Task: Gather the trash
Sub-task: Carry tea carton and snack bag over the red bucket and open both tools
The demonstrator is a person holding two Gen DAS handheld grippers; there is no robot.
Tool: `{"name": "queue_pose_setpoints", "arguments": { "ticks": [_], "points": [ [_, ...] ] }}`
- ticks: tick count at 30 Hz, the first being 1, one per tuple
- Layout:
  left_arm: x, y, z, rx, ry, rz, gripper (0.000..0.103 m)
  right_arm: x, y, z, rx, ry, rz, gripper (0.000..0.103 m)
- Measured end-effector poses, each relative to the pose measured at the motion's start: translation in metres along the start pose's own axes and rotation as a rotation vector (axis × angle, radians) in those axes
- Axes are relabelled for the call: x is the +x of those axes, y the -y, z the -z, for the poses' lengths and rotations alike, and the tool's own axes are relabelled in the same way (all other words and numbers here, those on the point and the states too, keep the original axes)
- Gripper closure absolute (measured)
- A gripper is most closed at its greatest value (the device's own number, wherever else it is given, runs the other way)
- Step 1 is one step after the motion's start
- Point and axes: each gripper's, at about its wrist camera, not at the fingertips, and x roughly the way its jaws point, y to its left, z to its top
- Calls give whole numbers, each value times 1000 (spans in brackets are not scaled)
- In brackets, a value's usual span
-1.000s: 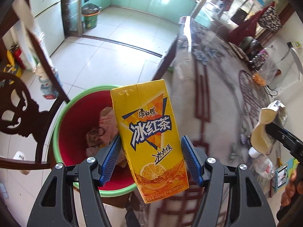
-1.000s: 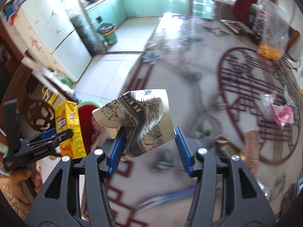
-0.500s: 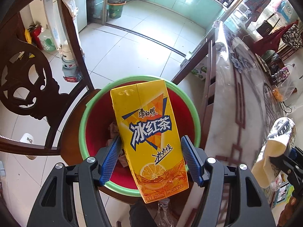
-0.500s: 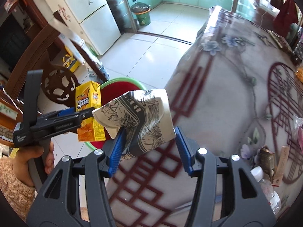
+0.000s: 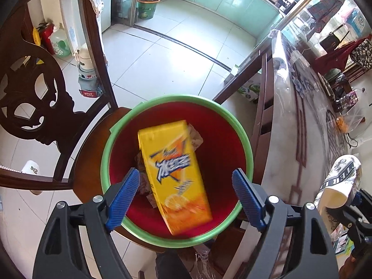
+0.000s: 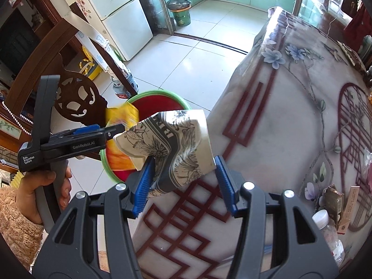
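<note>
My left gripper (image 5: 186, 195) is open above a red bin with a green rim (image 5: 248, 153). A yellow iced-tea carton (image 5: 174, 174), blurred, is loose between the fingers and falling into the bin, over crumpled paper trash (image 5: 195, 137). My right gripper (image 6: 182, 183) is shut on a crushed paper cup with a black flower print (image 6: 172, 144), held over the table edge. The cup also shows in the left wrist view (image 5: 339, 181). The left gripper (image 6: 76, 139), the carton (image 6: 121, 116) and the bin (image 6: 162, 94) show in the right wrist view.
The bin stands on a dark wooden chair (image 5: 34, 93) beside the table (image 6: 290, 107) with a flowered cover. A plastic bottle (image 6: 330, 234) and small packets (image 6: 334, 197) lie on the table at right. A second bin (image 5: 146, 7) and a fridge (image 6: 121, 14) stand across the tiled floor.
My left gripper has opened and let go of the yellow carton, which drops into the red bin. My right gripper still holds the cup and has moved nearer the bin.
</note>
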Motion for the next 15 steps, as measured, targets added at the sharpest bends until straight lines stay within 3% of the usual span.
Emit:
{"name": "queue_pose_setpoints", "arguments": {
  "ticks": [15],
  "points": [
    [-28,-26,-6,-78,87,-21,22,8,-34,-16,-98,0,-51,51]
  ]
}}
